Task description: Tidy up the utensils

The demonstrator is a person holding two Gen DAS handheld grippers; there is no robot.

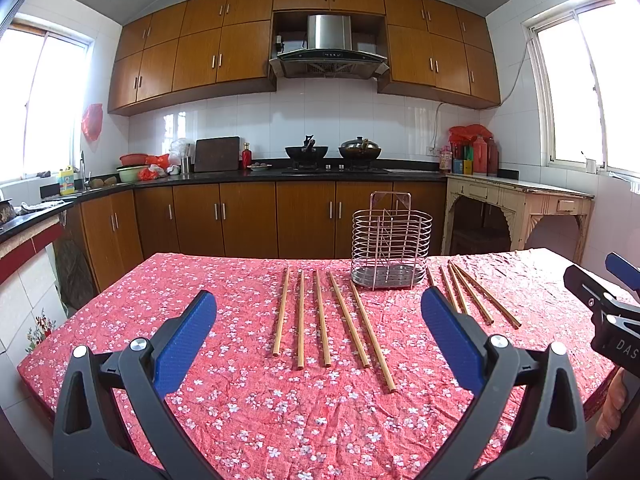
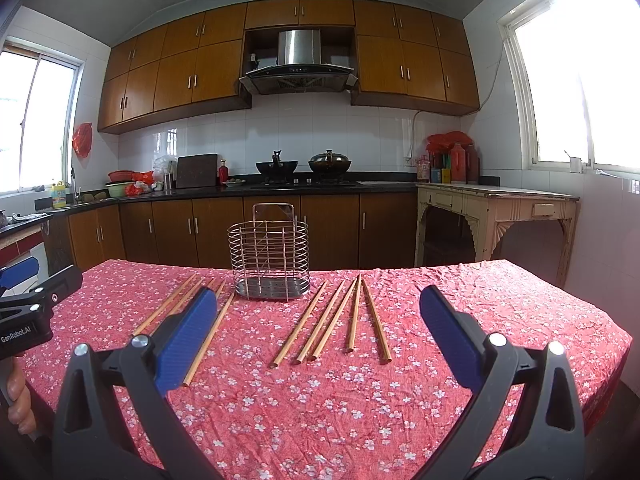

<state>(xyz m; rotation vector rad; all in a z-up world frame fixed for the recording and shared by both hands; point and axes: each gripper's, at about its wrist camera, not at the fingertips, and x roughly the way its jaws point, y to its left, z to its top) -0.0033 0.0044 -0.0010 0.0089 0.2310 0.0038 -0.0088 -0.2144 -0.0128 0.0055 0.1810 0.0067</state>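
A wire utensil holder (image 1: 391,242) (image 2: 269,253) stands upright and empty at the table's far side. Several wooden chopsticks (image 1: 320,318) lie in a row left of the holder, in front of my left gripper (image 1: 318,312), which is open with nothing between its blue pads. A second group of several chopsticks (image 2: 340,318) (image 1: 476,296) lies right of the holder, in front of my open right gripper (image 2: 318,312). The left group appears in the right wrist view as chopsticks (image 2: 176,304) partly hidden behind the left finger (image 2: 188,332).
The table wears a red floral cloth (image 1: 260,400) (image 2: 320,400). The right gripper's body (image 1: 612,312) shows at the left view's right edge, and the left gripper's body (image 2: 28,308) with a hand (image 2: 18,400) at the other view's left edge. Kitchen counters (image 1: 280,174) stand beyond.
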